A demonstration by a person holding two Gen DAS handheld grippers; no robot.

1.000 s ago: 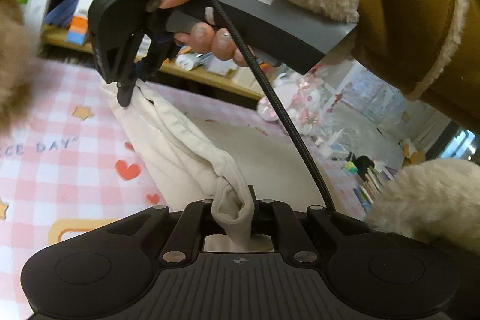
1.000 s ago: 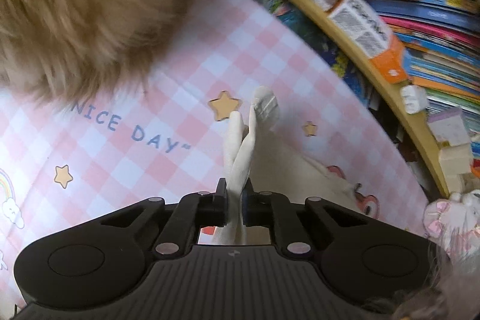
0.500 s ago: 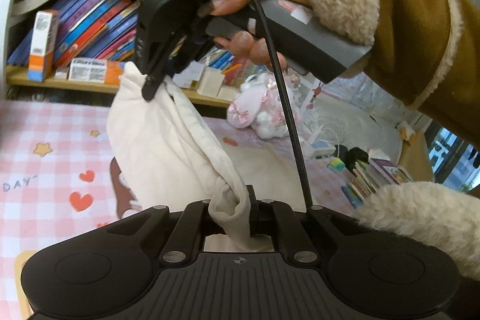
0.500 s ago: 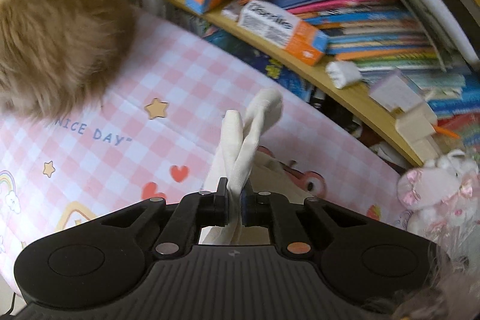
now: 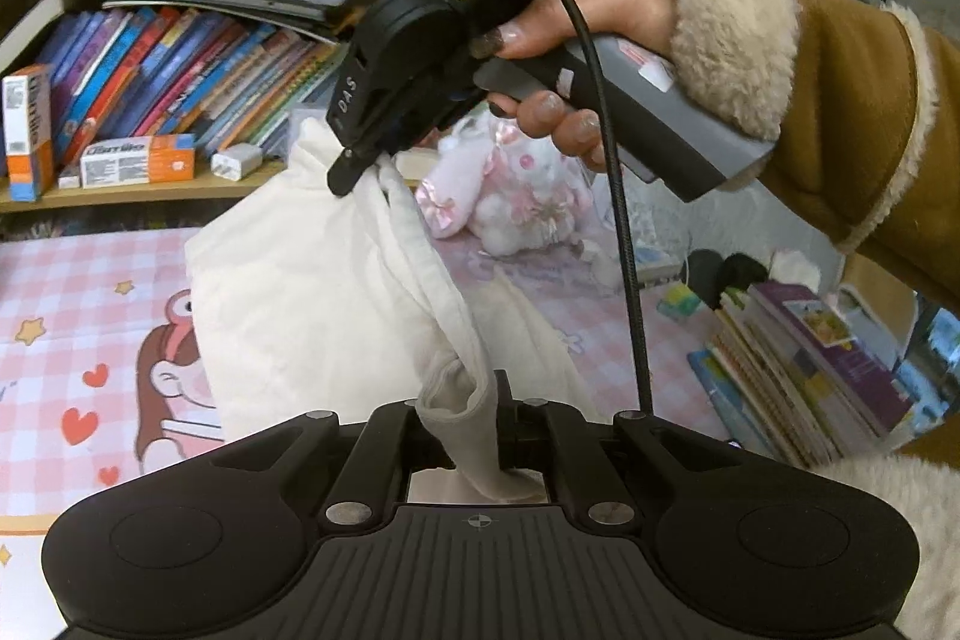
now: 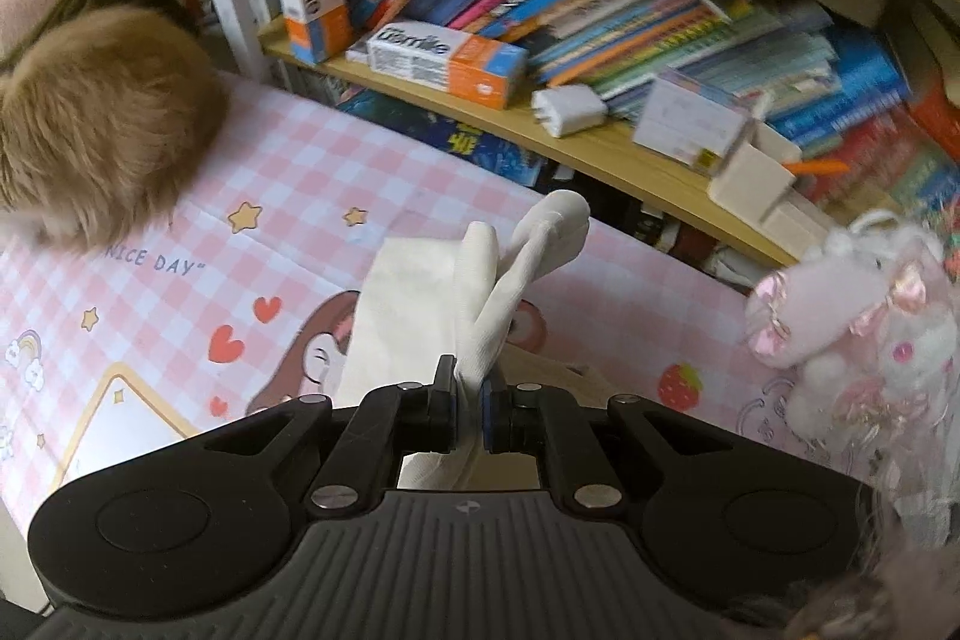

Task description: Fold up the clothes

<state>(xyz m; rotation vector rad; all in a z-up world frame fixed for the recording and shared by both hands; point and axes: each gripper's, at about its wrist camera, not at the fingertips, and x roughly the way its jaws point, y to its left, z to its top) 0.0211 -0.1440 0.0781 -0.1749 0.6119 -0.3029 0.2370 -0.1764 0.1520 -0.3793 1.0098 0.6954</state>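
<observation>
While both grips hold, white garment rose off mat.

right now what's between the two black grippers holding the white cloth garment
Only the white cloth garment itself, hanging between the left gripper and the right gripper; the left wrist view shows it.

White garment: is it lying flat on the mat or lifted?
Lifted. The white garment hangs bunched between the right hand-held gripper and the left hand-held gripper, both clamped on it, above the pink checked mat.
</observation>
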